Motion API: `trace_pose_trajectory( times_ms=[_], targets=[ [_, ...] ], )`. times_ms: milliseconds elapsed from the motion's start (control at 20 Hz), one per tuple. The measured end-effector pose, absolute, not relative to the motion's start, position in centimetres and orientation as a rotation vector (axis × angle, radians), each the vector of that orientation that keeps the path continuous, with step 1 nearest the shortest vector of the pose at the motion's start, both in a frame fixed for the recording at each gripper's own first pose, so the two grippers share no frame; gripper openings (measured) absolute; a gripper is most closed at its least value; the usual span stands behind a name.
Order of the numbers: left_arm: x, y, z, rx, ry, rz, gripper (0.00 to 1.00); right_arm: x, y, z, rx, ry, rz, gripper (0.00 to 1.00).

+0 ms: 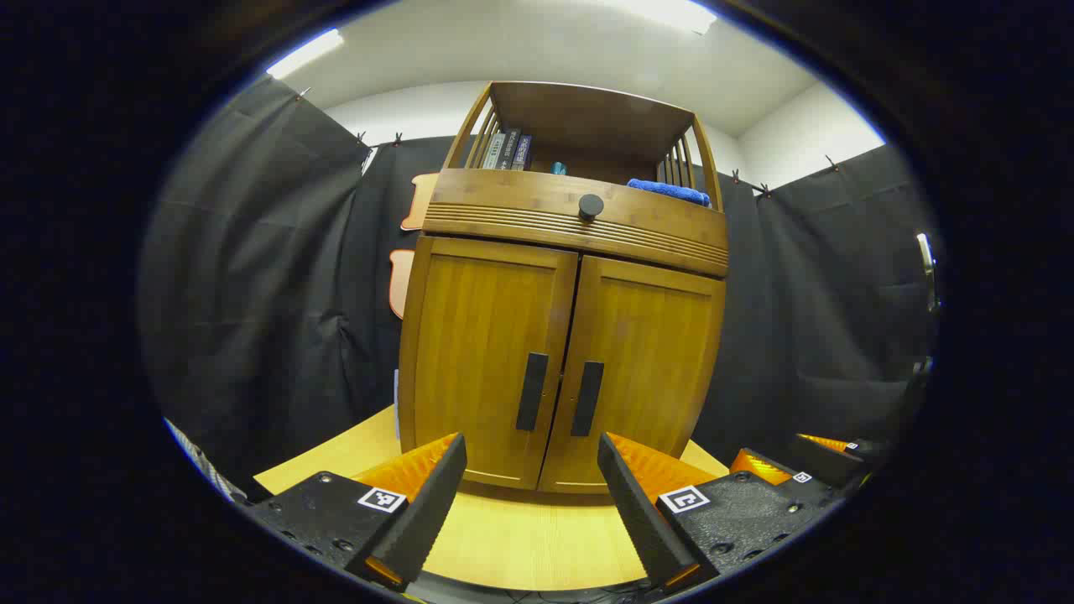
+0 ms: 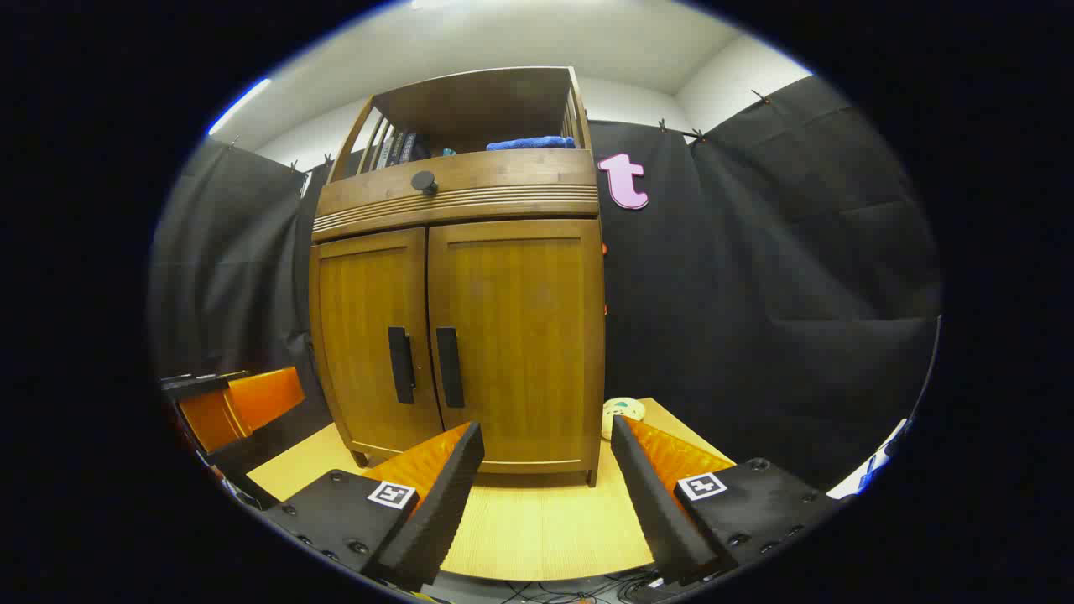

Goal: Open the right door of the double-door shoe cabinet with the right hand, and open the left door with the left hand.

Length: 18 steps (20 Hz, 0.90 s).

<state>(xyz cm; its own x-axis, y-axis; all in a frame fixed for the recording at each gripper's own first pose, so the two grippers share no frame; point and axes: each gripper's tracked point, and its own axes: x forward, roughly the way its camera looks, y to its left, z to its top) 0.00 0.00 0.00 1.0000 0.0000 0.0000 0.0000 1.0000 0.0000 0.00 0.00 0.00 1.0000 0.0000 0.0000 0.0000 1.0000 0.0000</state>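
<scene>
A wooden shoe cabinet [image 1: 562,277] stands on a light table, both doors shut. In the left gripper view its left door [image 1: 482,361] and right door [image 1: 642,369] each carry a black vertical handle: the left handle [image 1: 531,392] and the right handle [image 1: 586,398]. My left gripper [image 1: 530,470] is open, a short way in front of the doors. In the right gripper view the same cabinet [image 2: 457,277] shows its left handle [image 2: 401,365] and right handle [image 2: 449,367]. My right gripper [image 2: 545,453] is open, facing the right door [image 2: 516,335], apart from it. Nothing sits between either pair of fingers.
A drawer with a round black knob [image 1: 591,206] sits above the doors. Books and a blue cloth [image 1: 669,192] lie on the top shelf. The right gripper [image 1: 818,461] shows at the far right of the left gripper view. A small round pale object [image 2: 623,413] lies beside the cabinet.
</scene>
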Motion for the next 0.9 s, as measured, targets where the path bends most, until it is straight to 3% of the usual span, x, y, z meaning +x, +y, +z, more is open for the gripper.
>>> trace_pose_trajectory(
  times_ms=[100, 600, 700, 750, 800, 900],
  targets=[
    [-0.4, 0.4, 0.8, -0.009, -0.017, 0.004, 0.95, -0.2, 0.1, 0.6, 0.0, -0.013, -0.009, 0.98],
    [1.2, 2.5, 3.1, -0.01, -0.046, -0.09, 0.92, -0.6, 1.5, 2.4, -0.023, -0.056, -0.103, 1.0],
    [1.2, 2.9, 3.3, -0.011, -0.055, -0.097, 0.92, -0.8, 2.0, 2.1, -0.017, -0.048, -0.11, 0.98],
    [1.2, 3.1, 3.2, -0.006, -0.051, -0.099, 0.92, -0.9, 2.3, 2.1, -0.014, -0.044, -0.112, 0.9],
    [1.2, 3.2, 3.3, -0.004, -0.052, -0.102, 0.92, -1.0, 2.8, 2.1, -0.014, -0.045, -0.108, 0.98],
    [1.1, 3.6, 3.5, -0.014, -0.057, -0.108, 0.92, -0.9, 3.6, 2.2, -0.029, -0.042, -0.099, 0.98]
  ],
)
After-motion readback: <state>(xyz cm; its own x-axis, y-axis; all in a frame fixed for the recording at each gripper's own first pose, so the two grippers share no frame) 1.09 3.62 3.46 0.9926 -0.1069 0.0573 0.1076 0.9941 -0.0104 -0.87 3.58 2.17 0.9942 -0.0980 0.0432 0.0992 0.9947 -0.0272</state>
